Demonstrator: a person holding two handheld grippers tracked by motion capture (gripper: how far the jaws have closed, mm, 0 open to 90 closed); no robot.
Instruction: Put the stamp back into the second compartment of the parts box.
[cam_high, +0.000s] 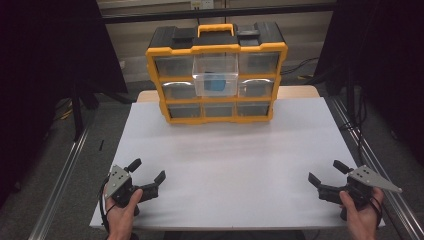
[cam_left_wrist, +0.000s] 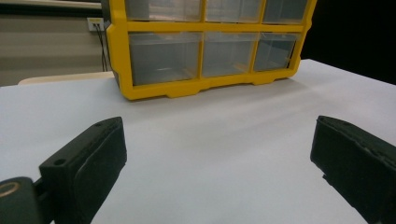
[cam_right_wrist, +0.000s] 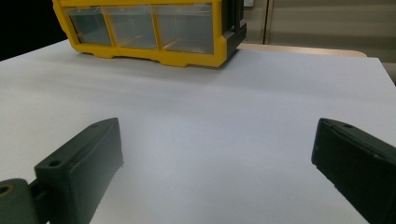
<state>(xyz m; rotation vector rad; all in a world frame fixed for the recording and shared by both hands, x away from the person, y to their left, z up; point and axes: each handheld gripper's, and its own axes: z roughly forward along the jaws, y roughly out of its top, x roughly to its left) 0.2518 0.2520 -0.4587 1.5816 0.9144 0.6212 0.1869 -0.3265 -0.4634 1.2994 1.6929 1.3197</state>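
From the high view, a yellow-and-black drawer organizer (cam_high: 216, 75) stands upright at twelve o'clock on the white table (cam_high: 235, 165), its carry handle on top. Its upper middle clear drawer (cam_high: 215, 75) is pulled out toward the person, and a blue object (cam_high: 215, 82) lies inside it; what that object is cannot be told. The left gripper (cam_high: 148, 171) sits at about seven o'clock, held in the person's left hand (cam_high: 122, 215), jaws spread wide and empty. The right gripper (cam_high: 326, 172) sits at about five o'clock in the right hand (cam_high: 361, 212), jaws likewise wide apart with nothing between them.

In the left gripper view, the two black jaws stand far apart over bare table, and the organizer (cam_left_wrist: 205, 46) rises at twelve o'clock, well away.

In the right gripper view, the jaws are again wide and empty, with the organizer (cam_right_wrist: 149, 30) at eleven o'clock, well apart.
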